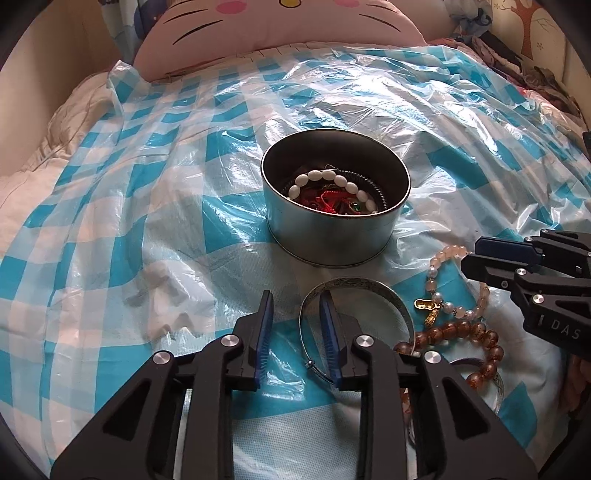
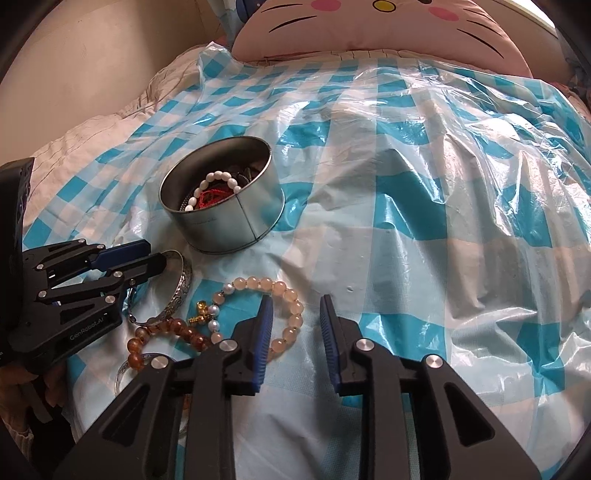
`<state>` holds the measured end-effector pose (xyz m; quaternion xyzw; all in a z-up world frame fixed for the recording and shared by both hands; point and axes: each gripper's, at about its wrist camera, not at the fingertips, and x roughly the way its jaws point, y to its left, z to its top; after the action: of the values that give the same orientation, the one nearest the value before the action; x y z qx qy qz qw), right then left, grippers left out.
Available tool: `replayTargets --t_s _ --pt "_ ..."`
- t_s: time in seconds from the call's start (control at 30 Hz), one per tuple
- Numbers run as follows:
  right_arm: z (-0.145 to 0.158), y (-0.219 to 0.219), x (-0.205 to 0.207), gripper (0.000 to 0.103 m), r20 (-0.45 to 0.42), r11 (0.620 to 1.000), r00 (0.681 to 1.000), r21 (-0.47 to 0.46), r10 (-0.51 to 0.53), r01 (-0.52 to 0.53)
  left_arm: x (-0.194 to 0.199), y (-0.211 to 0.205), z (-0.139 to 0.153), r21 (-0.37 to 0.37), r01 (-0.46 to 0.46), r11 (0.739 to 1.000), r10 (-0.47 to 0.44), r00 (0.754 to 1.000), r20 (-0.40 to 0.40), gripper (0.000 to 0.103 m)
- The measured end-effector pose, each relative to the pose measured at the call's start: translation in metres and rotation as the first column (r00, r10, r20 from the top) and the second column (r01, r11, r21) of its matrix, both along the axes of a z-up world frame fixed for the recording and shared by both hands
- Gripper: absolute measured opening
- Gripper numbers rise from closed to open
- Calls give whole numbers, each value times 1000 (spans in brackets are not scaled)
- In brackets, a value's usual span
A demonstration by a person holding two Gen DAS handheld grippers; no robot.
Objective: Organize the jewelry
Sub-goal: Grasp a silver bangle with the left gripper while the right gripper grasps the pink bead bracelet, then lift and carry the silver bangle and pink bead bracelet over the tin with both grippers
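A round metal tin (image 1: 334,236) (image 2: 236,218) on the bed holds a white bead bracelet (image 1: 332,182) and red cord pieces. A silver bangle (image 1: 369,291) (image 2: 181,291) lies in front of it. My left gripper (image 1: 297,299) (image 2: 149,254) is open; its right finger sits inside the bangle's ring and the left finger outside. A pale pink bead bracelet (image 1: 458,284) (image 2: 273,288), a gold charm (image 1: 424,304) and an amber bead bracelet (image 1: 476,339) (image 2: 173,332) lie to the right. My right gripper (image 2: 295,302) (image 1: 472,258) is open over the pale bracelet's right side.
A blue-and-white checked plastic sheet (image 1: 147,184) (image 2: 443,184) covers the bed. A pink cat-face pillow (image 1: 288,33) (image 2: 388,33) lies at the far edge. Another clear bangle (image 2: 123,373) lies partly under the amber beads. Crumpled clothes (image 1: 524,70) lie at the far right.
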<state>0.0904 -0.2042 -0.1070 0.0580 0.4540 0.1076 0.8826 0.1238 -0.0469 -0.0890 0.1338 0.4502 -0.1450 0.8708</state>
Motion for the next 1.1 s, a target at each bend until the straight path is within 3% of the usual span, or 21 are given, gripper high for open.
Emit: replayTargets --t_s 0.1,0.13,0.17,0.2,0.33,0.43,0.7,0.73,0.83,0.93,1.0,1.07,1.1 --pt "-3 10 0 24 0 997 1000 -69 18 -18 1 -2 -3 13 2 1000 -2 1000 3 26" --pt "-3 12 -1 12 0 997 999 -63 34 -34 0 -4 -4 26 9 1000 -9 1000 11 23" --pt "-2 11 -2 9 -1 998 999 -40 42 -42 -2 -7 -3 37 28 999 -29 999 16 4" --pt "-2 8 -2 9 0 999 999 -6 44 -45 -5 -8 -1 40 43 998 -44 999 22 3" --pt "8 -12 -4 9 30 988 1000 154 9 -13 -3 3 12 -79 26 997 -26 1000 8 2" --pt "11 -21 -3 9 38 980 999 200 -18 10 3 14 12 -128 -7 992 4 1000 -23 2" --pt "14 -16 -3 9 45 980 999 198 1 -10 5 15 10 -116 -17 993 14 1000 -24 2" --pt "12 -15 -2 10 35 981 999 194 6 -12 6 15 7 -109 -20 994 17 999 -34 2" --pt "5 -9 0 41 6 991 1000 134 3 -4 8 12 1 -67 -29 997 26 999 -46 3" --pt "3 -2 0 42 7 998 1000 57 8 -8 7 9 -1 -43 -20 999 19 999 -35 3" --pt "-5 5 1 40 -16 1000 1000 -15 21 -21 7 5 -6 -12 -14 1000 13 999 -41 4" --pt "-5 14 -1 17 -10 997 998 -58 55 -56 2 -3 -7 51 15 999 -14 1000 -7 3" --pt "-5 15 -1 13 -11 997 998 -54 62 -63 -1 -6 -7 64 32 997 -32 999 2 3"
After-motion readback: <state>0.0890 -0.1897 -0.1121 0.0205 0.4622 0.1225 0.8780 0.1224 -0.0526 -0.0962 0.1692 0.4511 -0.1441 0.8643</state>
